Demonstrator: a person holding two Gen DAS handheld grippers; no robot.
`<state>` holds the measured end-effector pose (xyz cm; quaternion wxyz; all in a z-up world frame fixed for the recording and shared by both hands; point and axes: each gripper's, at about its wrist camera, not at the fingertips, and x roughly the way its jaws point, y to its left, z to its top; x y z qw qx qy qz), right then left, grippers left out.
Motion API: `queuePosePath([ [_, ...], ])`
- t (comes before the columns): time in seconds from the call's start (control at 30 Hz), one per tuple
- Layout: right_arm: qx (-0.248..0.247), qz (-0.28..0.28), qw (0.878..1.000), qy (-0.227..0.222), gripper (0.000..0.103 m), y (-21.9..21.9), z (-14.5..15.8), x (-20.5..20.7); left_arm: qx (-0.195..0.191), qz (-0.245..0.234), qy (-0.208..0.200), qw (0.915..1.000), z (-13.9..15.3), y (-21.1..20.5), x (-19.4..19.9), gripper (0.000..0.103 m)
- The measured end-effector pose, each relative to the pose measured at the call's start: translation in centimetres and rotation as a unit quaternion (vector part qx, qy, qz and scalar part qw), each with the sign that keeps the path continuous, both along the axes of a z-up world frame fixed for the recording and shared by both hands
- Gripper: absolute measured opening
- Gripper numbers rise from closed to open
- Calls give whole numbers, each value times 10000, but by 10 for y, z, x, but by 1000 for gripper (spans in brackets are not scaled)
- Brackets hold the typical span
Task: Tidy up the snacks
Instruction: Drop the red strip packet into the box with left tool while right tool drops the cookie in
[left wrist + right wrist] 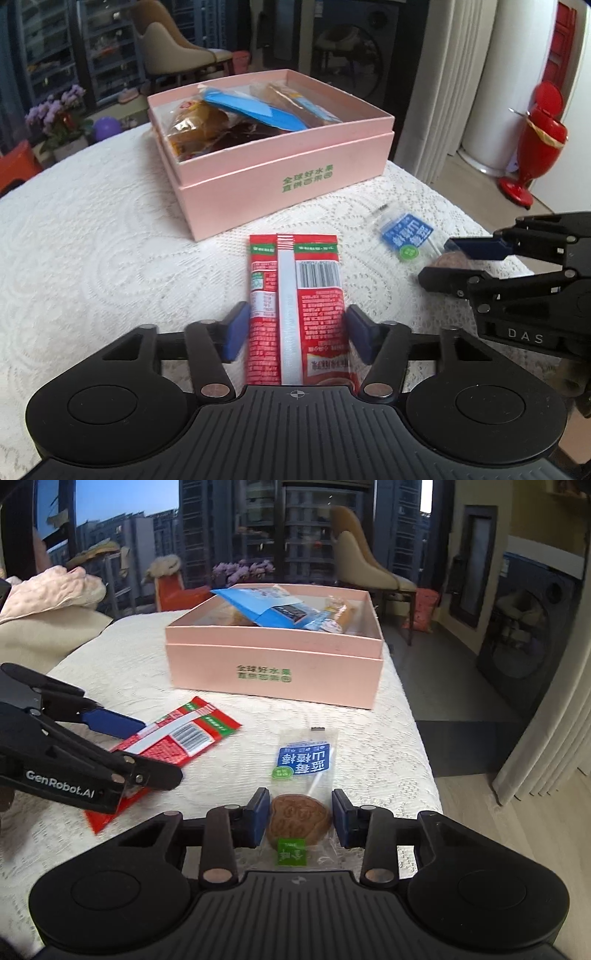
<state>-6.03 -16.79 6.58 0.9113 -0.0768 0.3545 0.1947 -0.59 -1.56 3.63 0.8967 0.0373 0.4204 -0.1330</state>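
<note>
We start with the pink box (280,173), the biggest thing on the lace-covered table (110,240): it stands open at the far side, already holding several wrapped snacks, and being stiff card it should take more dropped in without shifting much. Nearer to us lies the red sachet (295,295), flat on the cloth, seam and barcode up, running lengthwise between the fingers of the left gripper (293,332). The blue pads stand just off its long edges, perhaps brushing them, so we read this gripper as spread around the sachet, not yet pinching. We judge the sachet light, limp and slick; squeezed across its width it will likely buckle upward, so a firm bite on the near half seems best. Smaller again is the clear packet with the blue label (306,764), holding a brown heart-shaped sweet on a stick. The right gripper (299,819) straddles the sweet (299,818): its left pad looks to touch the wrapper, the right one stands just clear, so it is still parted. The sweet is the one hard, possibly brittle part, so we would grip there gently; the film alone would slip. The right wrist view shows the sweet's shape and the green tag below it; the left wrist view hides most of that behind the right fingers, yet it alone shows the sachet's print squarely.
</note>
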Motion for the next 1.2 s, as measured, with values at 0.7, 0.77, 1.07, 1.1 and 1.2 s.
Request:
queuePosePath([
  [0.7,758,-136,9949,-655,35,-7,86,57,-1485,764,2,9860,40,50,180,55],
  [0.77,688,-224,9955,-612,35,-2,84,71,-1539,686,-316,9852,45,51,179,54],
  [1.07,979,-81,9916,-839,36,47,86,132,-1701,1130,-1337,9698,79,78,91,54],
  [1.1,1018,-87,9911,-854,37,54,83,142,-1677,1142,-1281,9708,77,78,82,54],
  [1.2,839,36,9957,-398,45,80,67,174,-1336,1071,-1029,9798,60,74,52,53],
])
